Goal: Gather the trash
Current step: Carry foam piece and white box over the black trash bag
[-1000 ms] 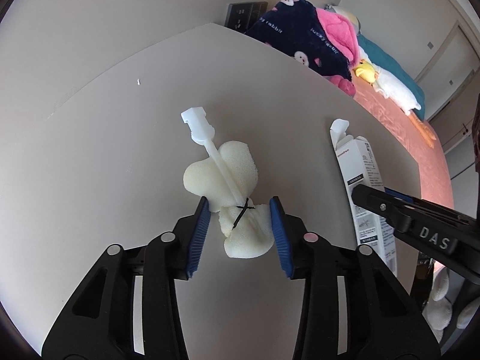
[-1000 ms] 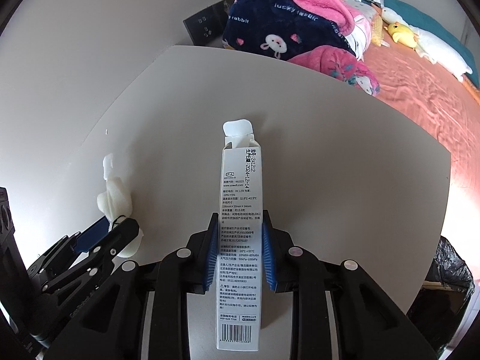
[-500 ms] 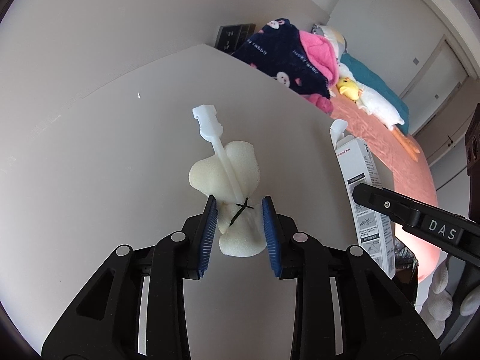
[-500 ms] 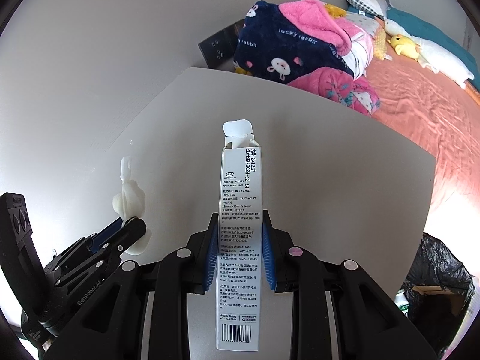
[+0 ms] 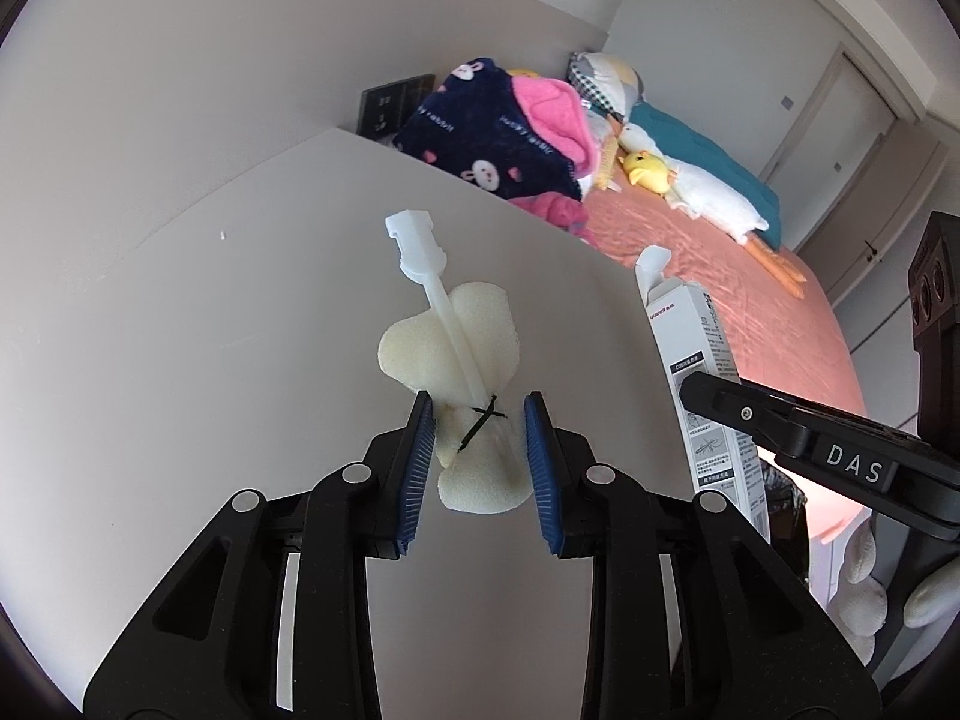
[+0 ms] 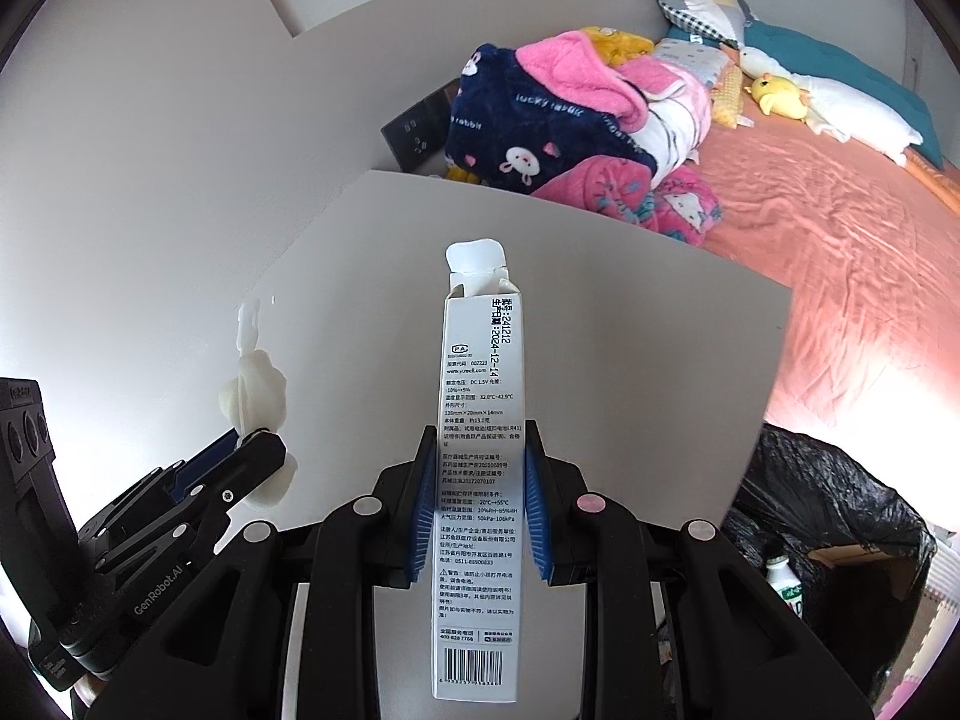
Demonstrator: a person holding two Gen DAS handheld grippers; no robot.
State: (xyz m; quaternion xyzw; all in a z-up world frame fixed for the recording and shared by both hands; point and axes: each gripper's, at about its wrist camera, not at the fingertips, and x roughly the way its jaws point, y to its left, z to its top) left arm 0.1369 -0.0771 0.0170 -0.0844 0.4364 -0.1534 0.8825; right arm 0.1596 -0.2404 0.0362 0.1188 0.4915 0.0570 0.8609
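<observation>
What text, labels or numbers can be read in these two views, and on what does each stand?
"DAS": right hand-held gripper body, seen from the left wrist.
"GenRobot.AI": left hand-held gripper body, seen from the right wrist.
"2024-12-14", "241212", "www.yuwell.com", "DC 1.5V": white carton.
"rabbit": navy blanket.
The carton's fine Chinese print and barcode digits are too small to read; the green-labelled bottle is blurred.

Two grippers: the left gripper (image 5: pixel 480 450) and the right gripper (image 6: pixel 477 498). One foam sponge with a white plastic handle (image 5: pixel 456 372). One white printed carton (image 6: pixel 480 480). One grey tabletop (image 5: pixel 180 390). One black trash bag (image 6: pixel 840 516), with one white bottle (image 6: pixel 783 579) inside. One yellow duck plush (image 6: pixel 777 96). One navy rabbit-print blanket (image 6: pixel 528 132). One black wall socket panel (image 6: pixel 414 132).
</observation>
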